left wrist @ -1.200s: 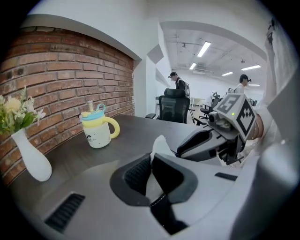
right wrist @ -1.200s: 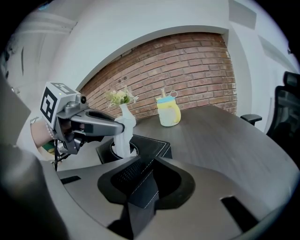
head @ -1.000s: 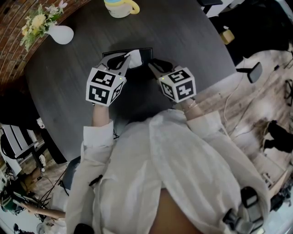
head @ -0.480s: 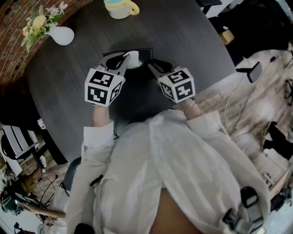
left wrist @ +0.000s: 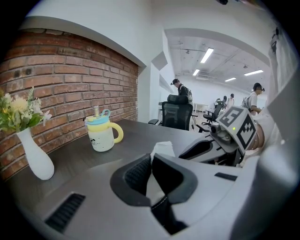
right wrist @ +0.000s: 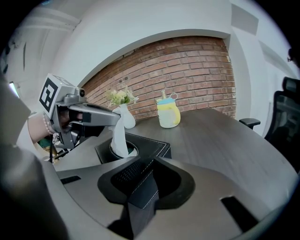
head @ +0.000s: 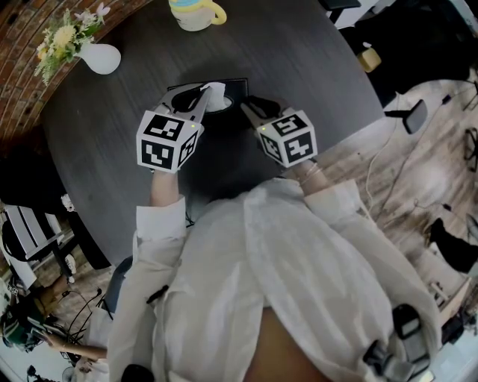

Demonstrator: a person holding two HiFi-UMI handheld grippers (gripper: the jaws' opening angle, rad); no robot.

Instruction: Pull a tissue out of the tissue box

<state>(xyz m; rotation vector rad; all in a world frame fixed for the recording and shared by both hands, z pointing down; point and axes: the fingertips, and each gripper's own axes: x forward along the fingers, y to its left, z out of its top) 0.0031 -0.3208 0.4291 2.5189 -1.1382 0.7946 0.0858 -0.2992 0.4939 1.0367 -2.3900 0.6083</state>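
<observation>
A black tissue box (head: 236, 85) stands on the dark round table (head: 314, 67), with a white tissue (head: 218, 97) rising from its round opening. My left gripper (head: 207, 97) is shut on the top of that tissue (left wrist: 162, 148), which is pulled up into a narrow column (right wrist: 119, 136). My right gripper (head: 247, 109) is shut on the near corner of the box (right wrist: 151, 145), where the white-stitched edge runs between its jaws. In the right gripper view the left gripper (right wrist: 117, 123) reaches in from the left above the box.
A white and yellow mug (head: 196, 11) stands at the table's far edge. A white vase with flowers (head: 97, 54) sits far left by a brick wall (left wrist: 70, 79). An office chair (left wrist: 178, 115) and people stand beyond the table.
My left gripper has edged a little to the left with the tissue still in it. The right gripper and the box have kept still.
</observation>
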